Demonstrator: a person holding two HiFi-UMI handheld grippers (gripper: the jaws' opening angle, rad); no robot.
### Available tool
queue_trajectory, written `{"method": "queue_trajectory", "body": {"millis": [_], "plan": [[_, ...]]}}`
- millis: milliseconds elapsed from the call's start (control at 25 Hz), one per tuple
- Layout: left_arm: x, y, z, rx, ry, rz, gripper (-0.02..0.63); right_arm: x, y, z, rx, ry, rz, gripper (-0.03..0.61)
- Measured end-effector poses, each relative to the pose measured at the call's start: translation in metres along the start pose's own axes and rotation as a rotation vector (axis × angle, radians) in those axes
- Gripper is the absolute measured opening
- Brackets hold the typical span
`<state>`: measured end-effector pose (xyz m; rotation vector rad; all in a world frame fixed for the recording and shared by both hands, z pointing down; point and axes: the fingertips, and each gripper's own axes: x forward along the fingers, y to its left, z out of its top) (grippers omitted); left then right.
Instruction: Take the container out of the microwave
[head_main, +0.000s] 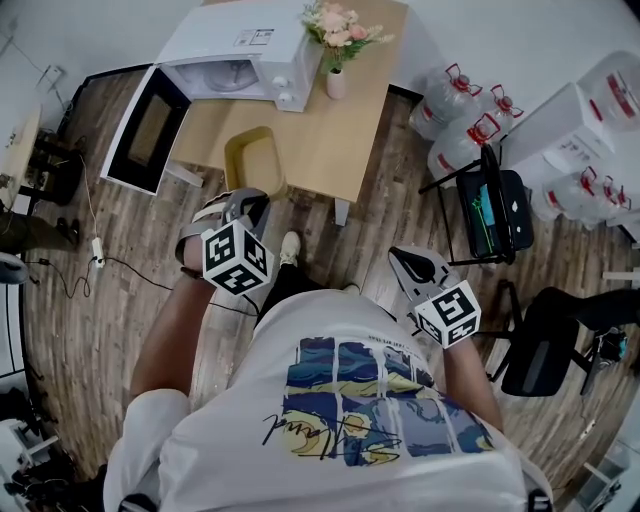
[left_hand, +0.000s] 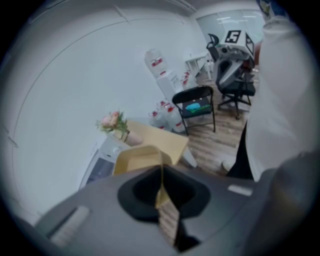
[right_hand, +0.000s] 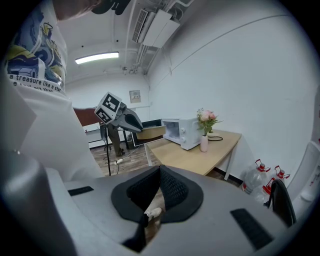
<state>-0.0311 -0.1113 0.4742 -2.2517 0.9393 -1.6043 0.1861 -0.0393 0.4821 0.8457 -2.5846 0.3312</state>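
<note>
A tan rectangular container (head_main: 253, 160) hangs over the near edge of the wooden table (head_main: 345, 135), outside the white microwave (head_main: 245, 50), whose door (head_main: 147, 130) stands wide open to the left. My left gripper (head_main: 250, 200) is shut on the container's near rim. In the left gripper view the container (left_hand: 137, 157) juts out ahead of the left gripper (left_hand: 161, 189), its wall pinched between the jaws. My right gripper (head_main: 405, 255) is held back near my body, shut with nothing in it; the right gripper (right_hand: 159, 172) looks towards the container (right_hand: 150, 132).
A pink vase of flowers (head_main: 337, 40) stands on the table beside the microwave. A black folding chair (head_main: 495, 210) and several water jugs (head_main: 465, 115) are to the right. Cables (head_main: 95, 250) trail on the wooden floor at left.
</note>
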Motion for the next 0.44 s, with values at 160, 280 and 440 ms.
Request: {"method": "queue_trajectory", "body": {"millis": [160, 280, 440], "plan": [[0.004, 0.006, -0.001, -0.004, 0.005, 0.001, 0.021, 0.001, -0.007, 0.002, 0.005, -0.003, -0.007, 0.006], [0.009, 0.012, -0.003, -0.007, 0.013, 0.003, 0.021, 0.002, -0.013, 0.001, 0.009, 0.001, -0.013, 0.006], [0.015, 0.016, -0.002, -0.006, 0.017, 0.002, 0.021, 0.002, -0.021, -0.003, 0.011, 0.01, -0.018, 0.006]]}}
